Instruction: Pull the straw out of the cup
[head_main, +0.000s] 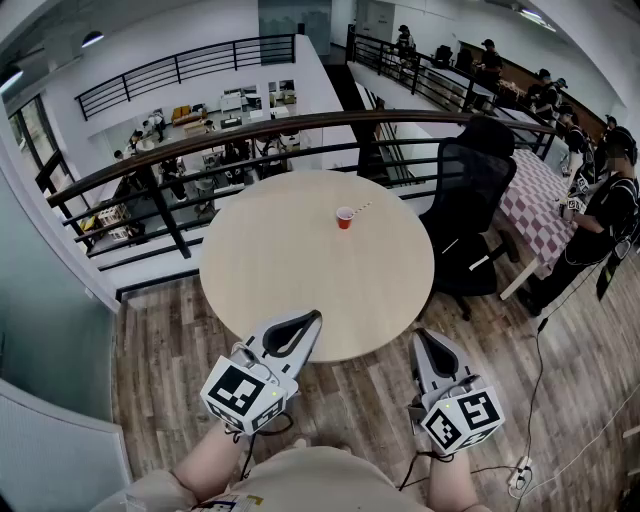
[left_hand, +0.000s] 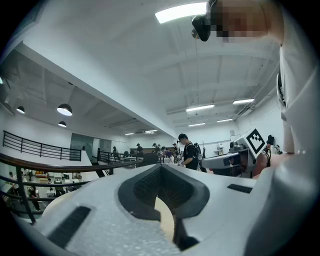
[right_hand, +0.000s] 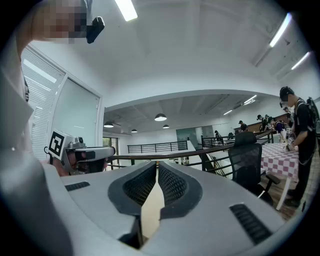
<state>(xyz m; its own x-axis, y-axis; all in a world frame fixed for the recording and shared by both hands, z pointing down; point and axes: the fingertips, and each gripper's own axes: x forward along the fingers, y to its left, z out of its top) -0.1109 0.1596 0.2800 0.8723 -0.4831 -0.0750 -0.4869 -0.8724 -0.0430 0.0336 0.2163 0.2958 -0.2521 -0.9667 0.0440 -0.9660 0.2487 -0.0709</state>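
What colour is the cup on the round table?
Red; the cup shows best in the head view.

Left tongs (left_hand: 161, 167) fill the lower frame, pointing level, jaws together at the tips, nothing between them. Pale bench (left_hand: 166, 219) shows through the hollow behind the dark pads. Right tongs (left_hand: 207, 162) sit at right with a marker cube (left_hand: 255, 141) on the back; jaw state is unclear from here. Black railing (left_hand: 45, 167) runs at left. A person in black (left_hand: 189, 152) stands far behind, with smaller figures around. Strip light (left_hand: 182, 11) and dome lamp (left_hand: 64, 109) hang above. The wearer's white shirt (left_hand: 300, 125) takes the right edge.
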